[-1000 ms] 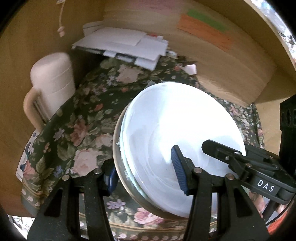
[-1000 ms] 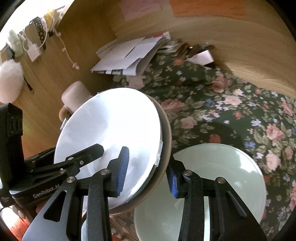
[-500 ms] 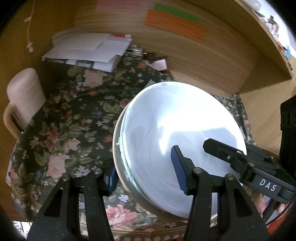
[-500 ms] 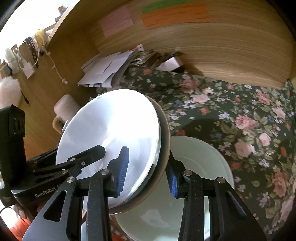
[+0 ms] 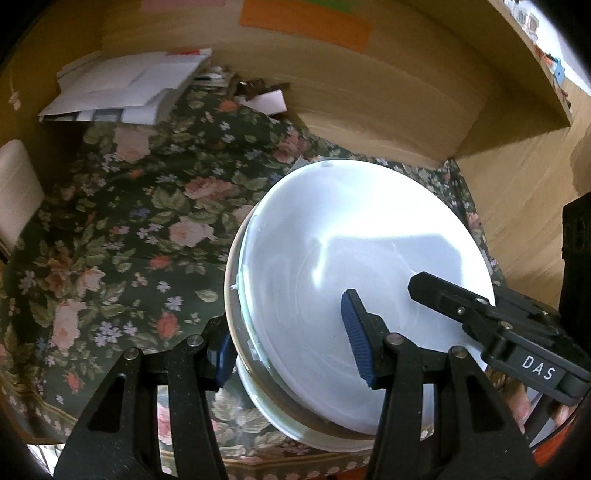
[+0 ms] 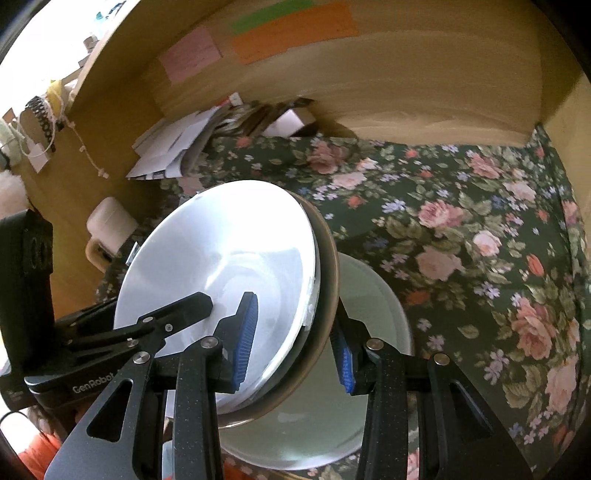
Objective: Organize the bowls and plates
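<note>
Both grippers hold one stack of dishes by its rim: white plates nested in a tan-rimmed bowl (image 5: 354, 258), also in the right wrist view (image 6: 221, 266). My left gripper (image 5: 291, 350) is shut on the stack's left rim. My right gripper (image 6: 295, 339) is shut on its right rim, and its body shows in the left wrist view (image 5: 509, 332). The stack is tilted and held above a pale green plate (image 6: 373, 306) that lies on the floral cloth (image 5: 122, 236).
A pile of papers and envelopes (image 5: 125, 92) lies at the back left against the wooden wall (image 5: 369, 81). A cream mug (image 6: 107, 225) stands at the left. Coloured paper notes (image 6: 291, 29) are stuck on the wall. A wooden side panel (image 5: 517, 184) closes the right.
Both grippers have carried the stack toward the right and away from the mug, which has slid to the left edge. More of the wall and notes shows.
</note>
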The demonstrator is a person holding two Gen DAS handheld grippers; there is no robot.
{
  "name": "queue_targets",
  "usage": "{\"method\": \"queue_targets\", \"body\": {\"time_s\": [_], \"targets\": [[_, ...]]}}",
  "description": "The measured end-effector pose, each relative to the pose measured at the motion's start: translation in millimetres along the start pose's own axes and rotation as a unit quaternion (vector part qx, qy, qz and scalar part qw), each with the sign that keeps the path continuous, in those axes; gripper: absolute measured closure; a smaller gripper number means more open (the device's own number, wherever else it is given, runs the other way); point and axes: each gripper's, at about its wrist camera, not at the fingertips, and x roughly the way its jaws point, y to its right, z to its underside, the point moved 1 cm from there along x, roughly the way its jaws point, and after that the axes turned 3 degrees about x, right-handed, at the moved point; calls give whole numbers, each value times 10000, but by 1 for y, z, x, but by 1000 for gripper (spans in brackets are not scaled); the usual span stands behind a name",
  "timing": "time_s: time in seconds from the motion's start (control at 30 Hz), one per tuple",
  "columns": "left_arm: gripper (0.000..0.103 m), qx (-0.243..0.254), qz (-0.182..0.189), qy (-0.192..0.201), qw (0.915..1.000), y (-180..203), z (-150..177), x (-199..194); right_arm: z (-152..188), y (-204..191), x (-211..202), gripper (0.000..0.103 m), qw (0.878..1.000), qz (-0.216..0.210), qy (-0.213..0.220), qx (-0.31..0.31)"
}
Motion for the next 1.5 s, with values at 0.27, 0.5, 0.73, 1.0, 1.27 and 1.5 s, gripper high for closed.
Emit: {"method": "queue_targets", "body": {"time_s": [0.27, 0.5, 0.73, 1.0, 1.27, 1.5], "targets": [[52, 85, 35, -312, 9995, 6, 1, 19, 6, 22, 12, 68, 9995, 54, -178, 236], [52, -9, 193, -258, 9995, 2, -2, 19, 8, 30, 13, 68, 9996, -60, -94, 270], [52, 358, -194, 276, 9988, 9, -6, 3, 2, 14, -15, 65, 9972, 439, 491, -366], [45, 330, -129, 897, 9953, 11, -15, -38, -3, -5, -54, 58, 9915, 245, 1135, -589], [36, 413, -156, 1767, 9833, 18, -12, -89, 5, -30, -97, 45, 9745, 220, 1997, -995], [20, 613, -370, 2516, 9652, 27, 0, -123, 13, -35, -119, 30, 9638, 134, 2477, -982]]}}
